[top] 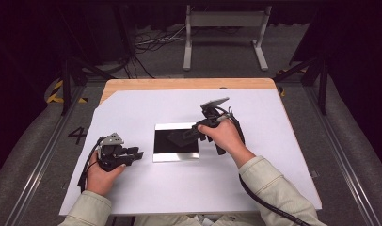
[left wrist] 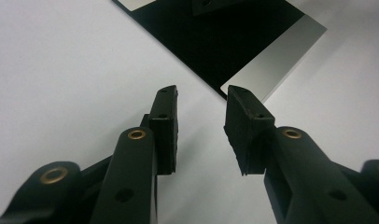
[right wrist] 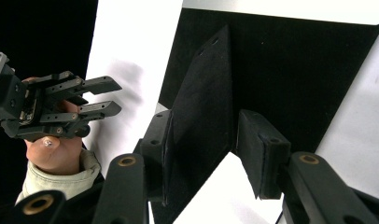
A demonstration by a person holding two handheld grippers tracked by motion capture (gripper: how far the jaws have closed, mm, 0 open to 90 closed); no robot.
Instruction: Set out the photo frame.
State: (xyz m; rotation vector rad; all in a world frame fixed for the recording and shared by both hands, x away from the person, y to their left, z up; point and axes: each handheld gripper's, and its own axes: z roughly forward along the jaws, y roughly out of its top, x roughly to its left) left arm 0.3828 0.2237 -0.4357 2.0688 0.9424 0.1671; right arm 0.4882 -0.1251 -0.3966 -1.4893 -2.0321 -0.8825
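A white sheet-covered wooden table [top: 147, 101] is seen from above; a black silver-edged rectangular tray [top: 176, 142] lies centred. The left gripper [left wrist: 200, 105] is held half open and empty beside the tray's corner. In the right gripper view, a thin black flat plate [right wrist: 204, 107] is seen upright between the right gripper [right wrist: 204, 140] jaws, against one pad; a grip cannot be confirmed.

Grey floor [top: 321, 141], white frame stand [top: 225, 28] (dark backdrop behind)
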